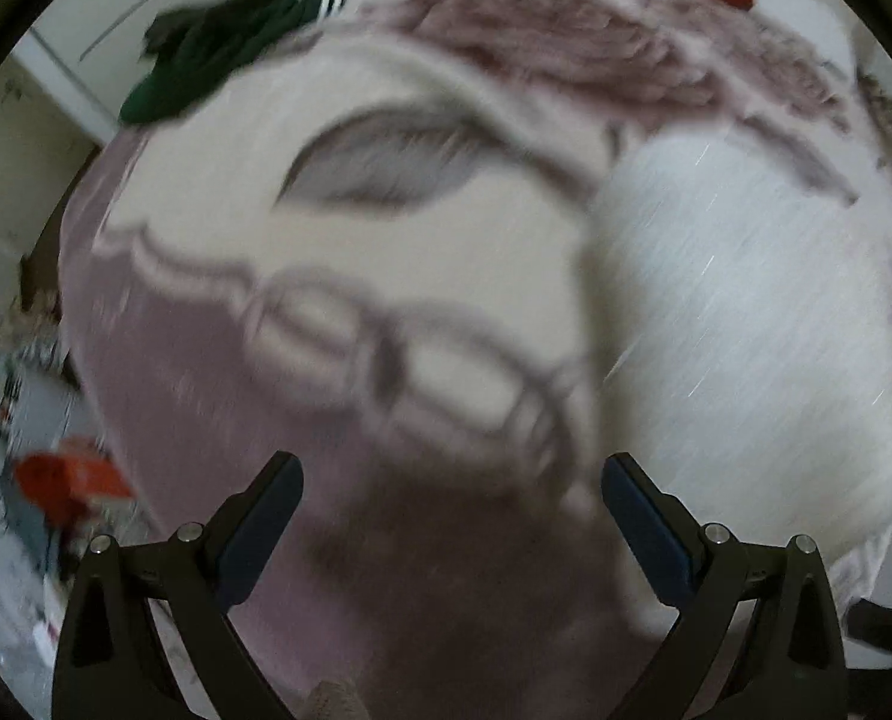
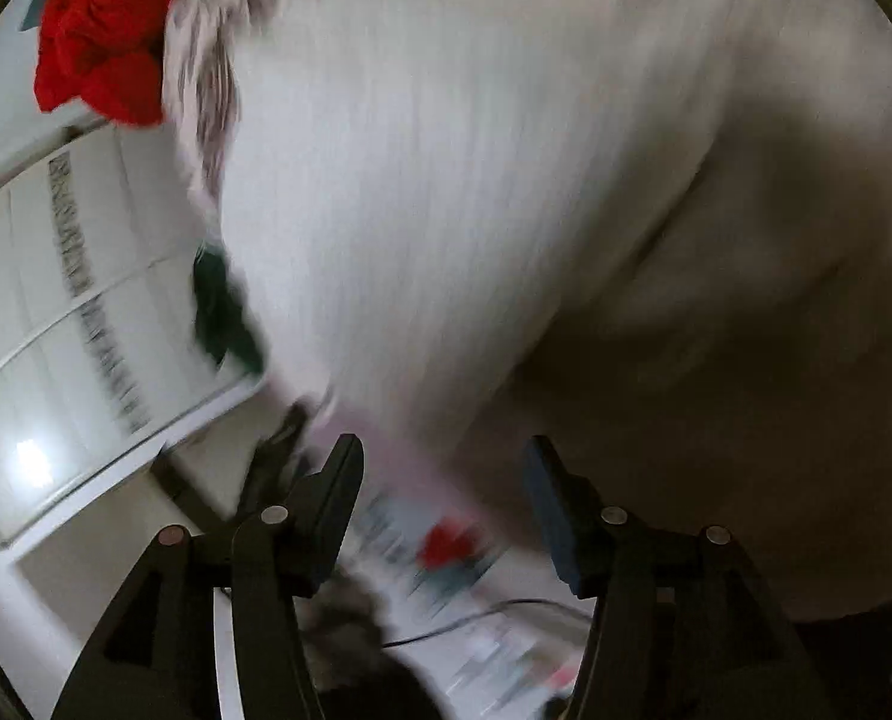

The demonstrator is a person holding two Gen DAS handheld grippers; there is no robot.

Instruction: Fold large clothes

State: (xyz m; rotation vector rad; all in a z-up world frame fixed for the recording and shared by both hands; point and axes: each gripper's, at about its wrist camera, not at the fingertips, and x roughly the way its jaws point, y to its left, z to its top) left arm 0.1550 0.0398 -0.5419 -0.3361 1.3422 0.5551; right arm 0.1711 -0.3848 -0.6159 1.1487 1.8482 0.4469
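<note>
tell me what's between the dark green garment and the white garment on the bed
In the left wrist view, only patterned blanket separates the dark green garment from the white garment; no other clothing lies between them.

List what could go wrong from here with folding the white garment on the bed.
1. Both claws, left and right, are open and hold nothing, so the white garment may slump unfolded.
2. A hasty grab could pinch the patterned blanket along with it.
3. The dark green garment and red cloth lie near; a sweep could drag them.

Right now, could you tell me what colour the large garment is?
White garment, finely ribbed; clearest in the right wrist view.
</note>
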